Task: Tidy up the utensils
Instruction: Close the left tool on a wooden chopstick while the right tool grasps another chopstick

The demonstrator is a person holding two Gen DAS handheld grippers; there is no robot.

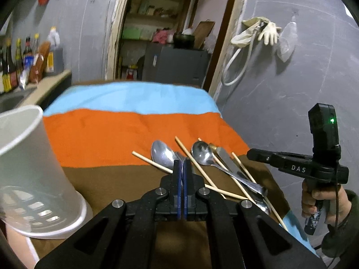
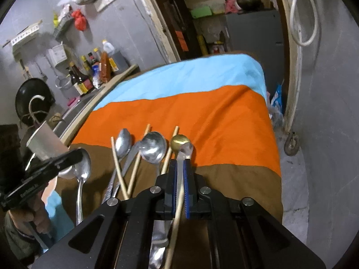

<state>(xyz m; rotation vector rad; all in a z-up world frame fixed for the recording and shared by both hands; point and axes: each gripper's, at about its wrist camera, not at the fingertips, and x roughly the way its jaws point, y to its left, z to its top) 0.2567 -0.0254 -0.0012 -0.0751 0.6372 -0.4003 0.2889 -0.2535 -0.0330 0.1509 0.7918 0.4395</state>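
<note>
Several metal spoons (image 1: 203,151) and wooden chopsticks (image 1: 195,161) lie in a loose pile on the brown band of the striped cloth (image 1: 125,123). My left gripper (image 1: 182,163) is shut on the handle of a large metal spoon (image 1: 161,153), seen held up in the right wrist view (image 2: 84,163). A white perforated utensil holder (image 1: 29,170) stands at the left. My right gripper (image 2: 180,164) hangs over the pile with narrow jaws around a silver handle (image 2: 179,174); whether it grips is unclear. A gold spoon (image 2: 179,142) lies just ahead.
A counter with sauce bottles (image 1: 24,60) and a sink runs along the left. The cloth's right edge (image 2: 272,121) drops to the grey floor. A doorway with a grey fridge (image 1: 177,65) is behind the table. Gloves and a hose (image 1: 258,33) hang on the right wall.
</note>
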